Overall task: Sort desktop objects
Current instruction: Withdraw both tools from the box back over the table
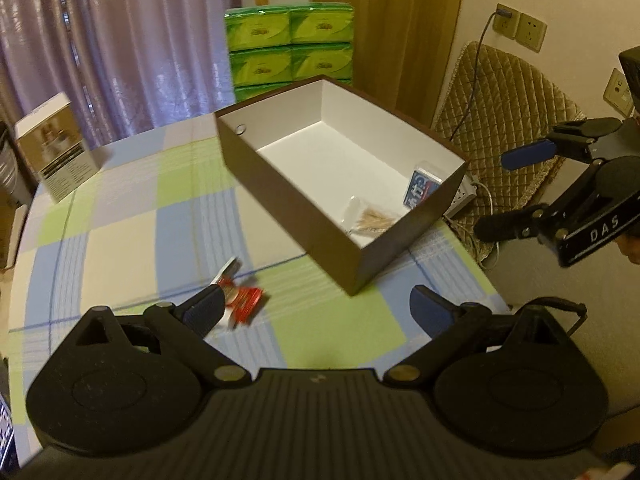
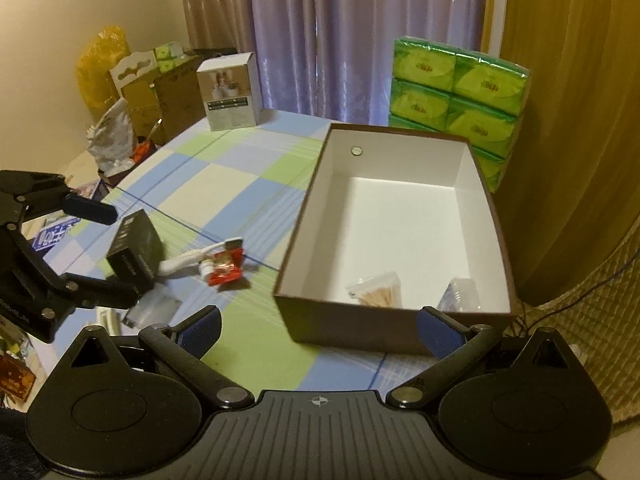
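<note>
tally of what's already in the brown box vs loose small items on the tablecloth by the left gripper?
In brown box: 2, toothpick bag, blue pack
Loose: 4, black box, white tube, red packet, silver sachet
Total: 6

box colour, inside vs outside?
The box is white inside and dark brown outside; it shows best in the right wrist view.
</note>
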The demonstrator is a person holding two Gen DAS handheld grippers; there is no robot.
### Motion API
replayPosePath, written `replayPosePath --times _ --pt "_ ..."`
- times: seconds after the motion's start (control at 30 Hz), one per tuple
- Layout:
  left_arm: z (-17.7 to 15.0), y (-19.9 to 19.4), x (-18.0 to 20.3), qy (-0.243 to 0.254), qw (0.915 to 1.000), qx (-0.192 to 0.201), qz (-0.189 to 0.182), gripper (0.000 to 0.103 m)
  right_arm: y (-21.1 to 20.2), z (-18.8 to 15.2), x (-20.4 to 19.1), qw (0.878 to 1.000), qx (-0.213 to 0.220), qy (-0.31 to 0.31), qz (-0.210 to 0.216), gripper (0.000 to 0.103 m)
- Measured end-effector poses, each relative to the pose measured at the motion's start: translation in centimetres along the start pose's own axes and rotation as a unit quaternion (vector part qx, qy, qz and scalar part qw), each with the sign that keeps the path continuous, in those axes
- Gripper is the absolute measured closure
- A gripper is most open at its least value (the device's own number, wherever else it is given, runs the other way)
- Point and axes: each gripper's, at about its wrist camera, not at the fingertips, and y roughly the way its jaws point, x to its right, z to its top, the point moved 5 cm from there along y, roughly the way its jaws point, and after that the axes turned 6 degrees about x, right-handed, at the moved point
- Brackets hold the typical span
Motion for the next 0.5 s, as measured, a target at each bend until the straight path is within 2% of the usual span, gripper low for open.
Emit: replayPosePath --times 0.23,0.5 --pt "-2.9 -3.2 -1.7 -0.02 0.9993 0.012 0.029 0.005 -0.7 -1.1 -2.8 1.0 0.013 0.006 0.01 0.002" --pt "-8.4 -4.5 -3.0 -0.042 0.9974 -0.01 0.057 0.006 0.6 -3.2 -4.6 0.999 0.011 0.038 0.01 0.002"
